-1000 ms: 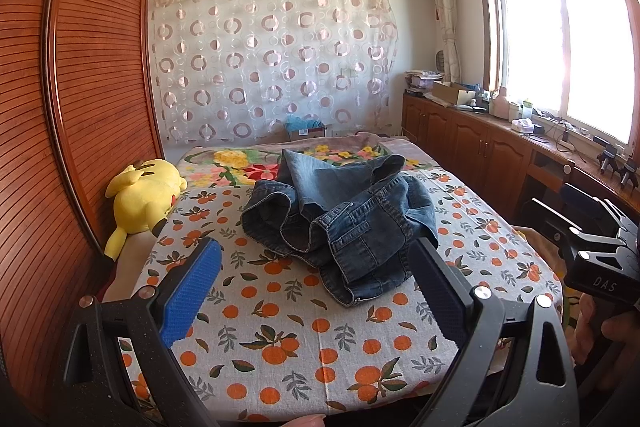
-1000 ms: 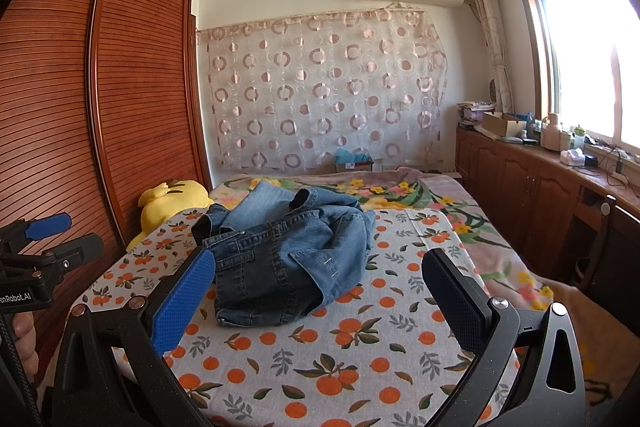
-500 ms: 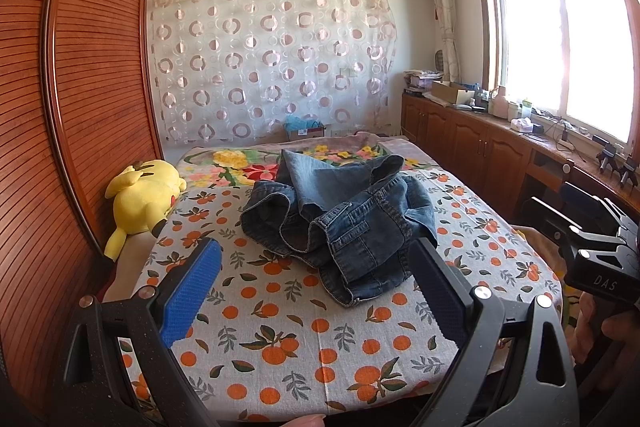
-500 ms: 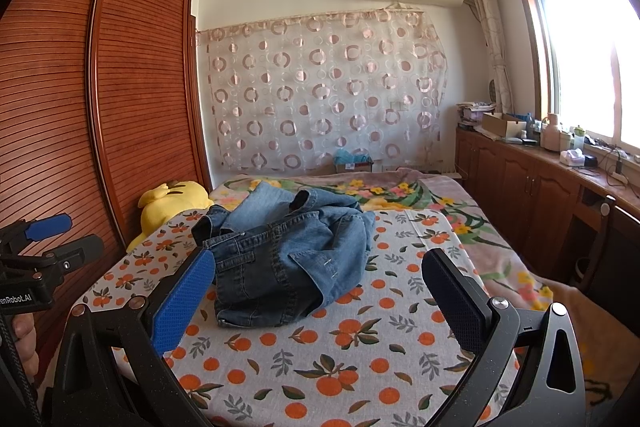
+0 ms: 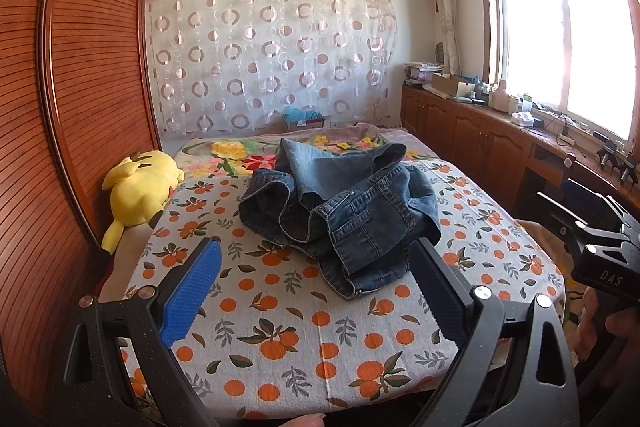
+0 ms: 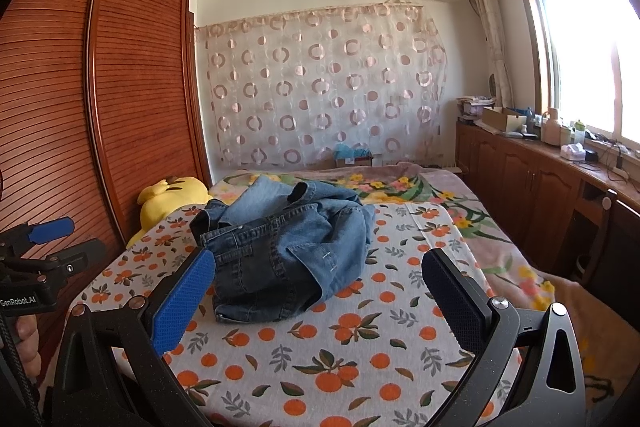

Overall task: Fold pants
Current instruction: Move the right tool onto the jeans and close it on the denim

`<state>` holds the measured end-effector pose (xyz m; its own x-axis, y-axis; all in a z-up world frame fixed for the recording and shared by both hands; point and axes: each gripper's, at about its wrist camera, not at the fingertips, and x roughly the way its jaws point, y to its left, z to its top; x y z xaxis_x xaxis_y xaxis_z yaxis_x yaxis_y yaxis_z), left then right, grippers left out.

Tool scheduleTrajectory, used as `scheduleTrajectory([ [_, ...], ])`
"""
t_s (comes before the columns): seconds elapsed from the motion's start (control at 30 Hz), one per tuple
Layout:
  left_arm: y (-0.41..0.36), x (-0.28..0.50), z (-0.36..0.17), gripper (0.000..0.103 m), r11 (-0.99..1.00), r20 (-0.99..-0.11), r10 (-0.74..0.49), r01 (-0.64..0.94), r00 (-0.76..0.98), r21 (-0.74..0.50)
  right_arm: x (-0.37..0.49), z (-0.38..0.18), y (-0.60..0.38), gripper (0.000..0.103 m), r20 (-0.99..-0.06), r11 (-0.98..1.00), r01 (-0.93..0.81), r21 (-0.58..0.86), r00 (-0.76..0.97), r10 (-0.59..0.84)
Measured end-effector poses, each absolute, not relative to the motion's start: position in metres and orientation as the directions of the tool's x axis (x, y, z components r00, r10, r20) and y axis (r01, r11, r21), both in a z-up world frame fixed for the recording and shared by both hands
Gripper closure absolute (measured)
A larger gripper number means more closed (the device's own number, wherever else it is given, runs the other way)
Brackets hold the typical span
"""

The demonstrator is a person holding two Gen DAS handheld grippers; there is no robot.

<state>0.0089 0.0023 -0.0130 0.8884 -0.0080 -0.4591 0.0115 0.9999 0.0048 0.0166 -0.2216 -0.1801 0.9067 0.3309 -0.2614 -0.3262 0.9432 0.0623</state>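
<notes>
I see the jeans [image 5: 340, 215] crumpled on the bed [image 5: 304, 339]. My left gripper [image 5: 316, 291] and right gripper [image 6: 320, 299] both stand apart, holding nothing.

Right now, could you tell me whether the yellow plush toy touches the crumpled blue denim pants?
Apart: the left wrist view shows orange-print sheet between plush toy and pants.

Both grippers' fingers [image 5: 192, 287] spread wide
</notes>
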Motion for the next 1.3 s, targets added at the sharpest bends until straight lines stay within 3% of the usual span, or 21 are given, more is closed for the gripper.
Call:
scheduleTrajectory([
  [0.67,0.034,0.056,-0.081,0.008,0.999,-0.598,-0.050,0.042,0.800,-0.028,0.039,-0.186,-0.223,0.000,-0.377,0.933,-0.354,0.063,0.857,0.351],
  [0.83,0.046,0.066,-0.090,0.008,0.997,-0.601,-0.072,0.063,0.796,-0.036,0.050,-0.184,-0.215,0.005,-0.401,0.920,-0.389,0.041,0.837,0.372],
  [1.07,0.065,0.084,-0.107,0.015,0.998,-0.629,-0.064,0.055,0.775,-0.033,0.067,-0.178,-0.201,0.023,-0.420,0.893,-0.448,0.036,0.804,0.420],
  [1.3,0.081,0.094,-0.121,0.018,0.998,-0.651,-0.060,0.038,0.756,-0.048,0.081,-0.174,-0.181,0.023,-0.445,0.840,-0.542,0.033,0.745,0.498],
])
